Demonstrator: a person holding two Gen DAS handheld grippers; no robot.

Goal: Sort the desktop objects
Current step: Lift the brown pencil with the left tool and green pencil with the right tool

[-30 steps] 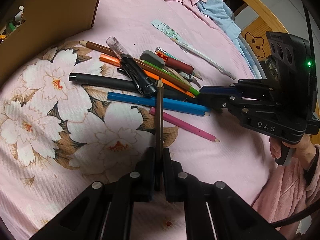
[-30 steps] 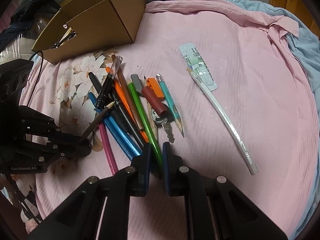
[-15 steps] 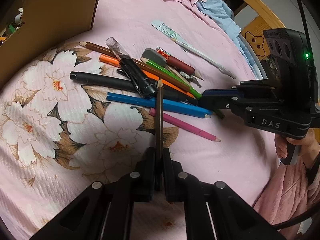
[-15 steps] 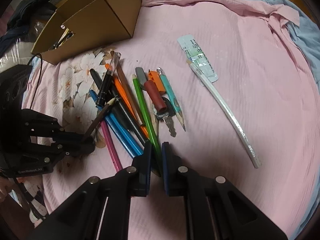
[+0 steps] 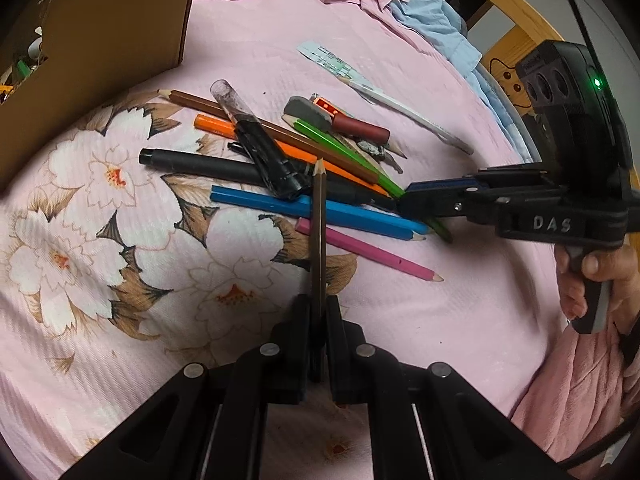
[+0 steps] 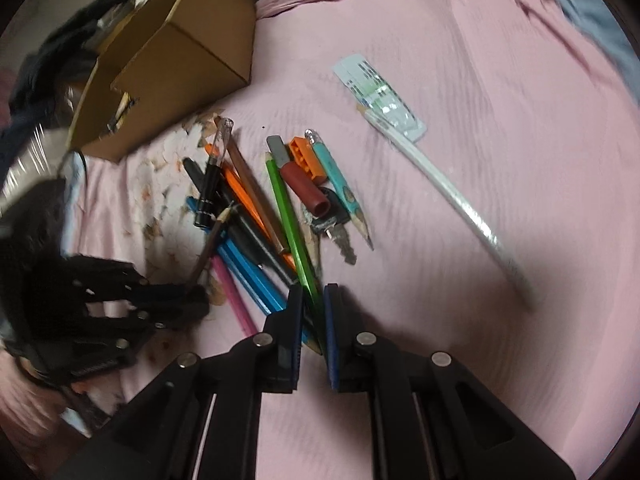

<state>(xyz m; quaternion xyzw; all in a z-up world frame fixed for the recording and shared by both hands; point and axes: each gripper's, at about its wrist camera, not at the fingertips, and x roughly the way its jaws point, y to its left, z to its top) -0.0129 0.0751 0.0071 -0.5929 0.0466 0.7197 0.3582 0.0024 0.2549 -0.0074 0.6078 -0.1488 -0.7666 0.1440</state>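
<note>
Your right claw (image 6: pixel 312 312) grips the green pencil (image 6: pixel 290 220), which runs straight ahead; your left claw (image 5: pixel 319 322) clamps the brown pencil (image 5: pixel 318 232), box (image 5: pixel 100 32) lying ahead-left.

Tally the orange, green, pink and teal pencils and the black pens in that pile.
Orange pencil: 1
Green pencil: 1
Pink pencil: 1
Teal pencil: 1
Black pens: 2
Total: 6

Black right tool (image 5: pixel 404 200) lettered DAS, green light, silver screws, pink sleeve
</note>
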